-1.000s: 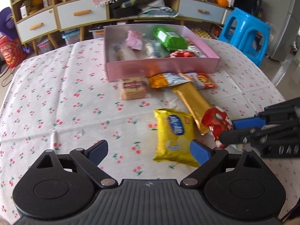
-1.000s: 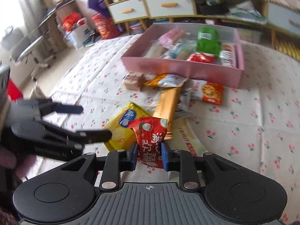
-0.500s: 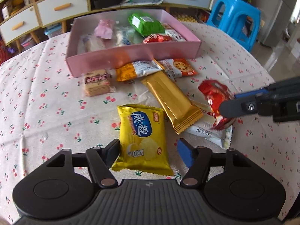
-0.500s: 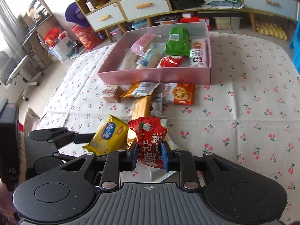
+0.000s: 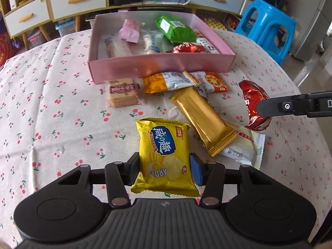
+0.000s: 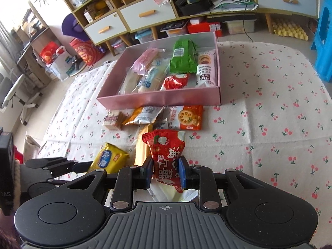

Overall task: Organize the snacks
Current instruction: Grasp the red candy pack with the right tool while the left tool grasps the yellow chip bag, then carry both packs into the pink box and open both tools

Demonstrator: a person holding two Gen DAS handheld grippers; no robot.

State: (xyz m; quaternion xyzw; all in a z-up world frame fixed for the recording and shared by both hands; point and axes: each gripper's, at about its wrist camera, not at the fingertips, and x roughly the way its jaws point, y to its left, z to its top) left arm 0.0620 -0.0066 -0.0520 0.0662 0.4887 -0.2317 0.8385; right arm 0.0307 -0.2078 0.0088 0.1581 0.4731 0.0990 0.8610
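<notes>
left gripper [image 5: 165, 166]: closing, pads against yellow pack [image 5: 165, 151], lower centre | right gripper [image 6: 165, 173]: clamped on red pack [image 6: 166, 155], lower centre | pink box [image 6: 161, 99]: upper centre, part-filled

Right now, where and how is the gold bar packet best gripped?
Grip the gold bar packet across its narrow width near the middle, coming from above. It lies flat and long on the tablecloth, with its far end tucked against other packets, so the long sides are the free ones.

Blue stool [image 6: 324, 35] edge-cropped.
</notes>
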